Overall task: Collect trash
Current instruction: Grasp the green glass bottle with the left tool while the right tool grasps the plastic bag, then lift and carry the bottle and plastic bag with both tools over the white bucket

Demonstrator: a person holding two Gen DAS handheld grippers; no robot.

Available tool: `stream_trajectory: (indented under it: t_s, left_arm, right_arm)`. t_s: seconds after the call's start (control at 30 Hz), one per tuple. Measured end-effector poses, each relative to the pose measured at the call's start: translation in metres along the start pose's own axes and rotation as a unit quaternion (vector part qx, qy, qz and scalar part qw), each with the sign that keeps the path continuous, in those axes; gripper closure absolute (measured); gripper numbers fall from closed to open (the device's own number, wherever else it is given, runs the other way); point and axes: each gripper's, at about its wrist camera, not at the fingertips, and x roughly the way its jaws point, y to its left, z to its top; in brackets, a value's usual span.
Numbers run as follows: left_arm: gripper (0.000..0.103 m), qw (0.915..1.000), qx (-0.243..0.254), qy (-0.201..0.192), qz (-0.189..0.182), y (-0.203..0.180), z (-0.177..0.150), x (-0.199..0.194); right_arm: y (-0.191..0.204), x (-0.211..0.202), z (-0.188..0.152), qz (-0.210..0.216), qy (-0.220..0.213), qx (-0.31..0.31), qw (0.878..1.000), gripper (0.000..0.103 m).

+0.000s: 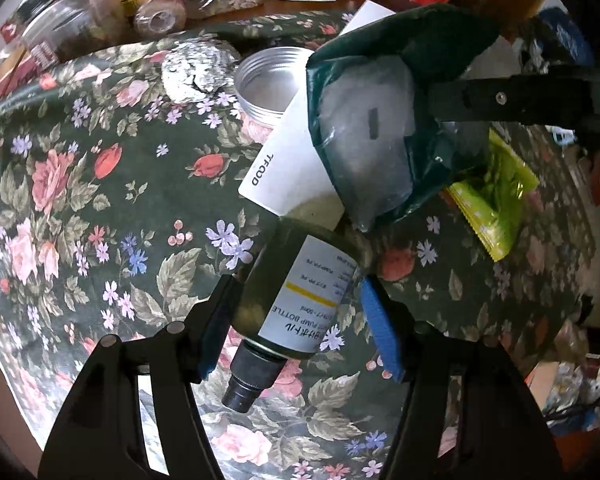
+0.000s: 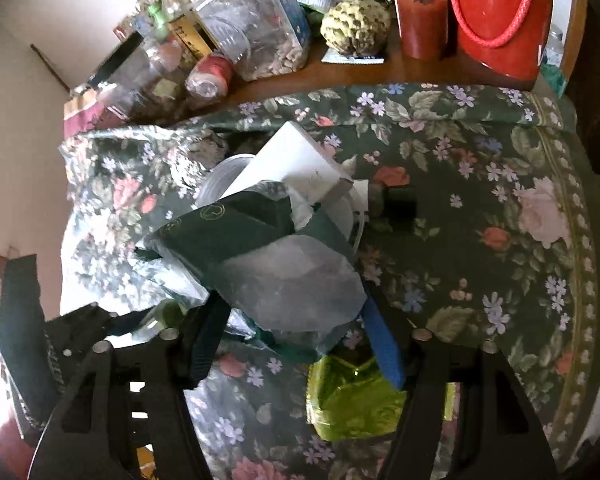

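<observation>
My left gripper (image 1: 296, 320) is shut on a dark green pump bottle (image 1: 296, 296) with a white label, held just above the floral cloth (image 1: 80, 200). My right gripper (image 2: 296, 332) is shut on a dark green plastic bag (image 2: 276, 264) with a clear panel; the bag also shows in the left wrist view (image 1: 372, 128), held up over the table. A white card box (image 1: 288, 164) lies under the bag, also in the right wrist view (image 2: 300, 156). A yellow-green wrapper (image 1: 492, 200) lies on the cloth, below my right gripper (image 2: 352, 400).
An open round metal tin (image 1: 268, 84) and crumpled foil (image 1: 196, 72) lie beyond the card box. Jars (image 2: 256, 32), a red tape roll (image 2: 210, 76), a custard apple (image 2: 356, 26) and a red bag (image 2: 500, 16) crowd the back of the wooden table.
</observation>
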Motion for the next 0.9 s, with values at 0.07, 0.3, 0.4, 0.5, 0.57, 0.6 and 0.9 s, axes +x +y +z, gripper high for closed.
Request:
stream_trajectory:
  t_s: [0.07,0.3,0.4,0.5,0.57,0.6,0.9]
  left_arm:
    - [0.05,0.9999,-0.015,-0.003,0.003,0.004,0.0,-0.002]
    - [0.057,0.9976,-0.069,-0.004,-0.007,0.028,-0.005,-0.01]
    - [0.059,0.9965,-0.083,-0.011,-0.001,0.032,-0.011,-0.023]
    - [0.061,0.9953,-0.095,-0.02,0.006,0.033,-0.011,-0.037]
    - [0.062,0.9937,-0.107,-0.031,0.011,0.033,-0.011,-0.05]
    - [0.062,0.9926,-0.114,-0.039,0.013,0.033,-0.011,-0.057]
    - [0.062,0.9799,-0.15,-0.126,0.038,-0.011,-0.008,-0.132]
  right_arm:
    - [-0.001,0.0,0.0,-0.005,0.003,0.001,1.0,0.074]
    - [0.005,-0.012,-0.004,-0.009,-0.01,-0.008,1.0,0.088]
    - [0.011,-0.028,-0.008,-0.013,-0.023,-0.022,0.999,0.089]
    - [0.013,-0.043,-0.012,-0.025,-0.029,-0.035,0.999,0.089]
    - [0.011,-0.057,-0.017,-0.022,-0.04,-0.038,0.998,0.09]
    - [0.01,-0.067,-0.02,-0.021,-0.048,-0.039,0.998,0.091]
    - [-0.007,-0.141,-0.036,-0.027,-0.119,-0.057,0.991,0.092]
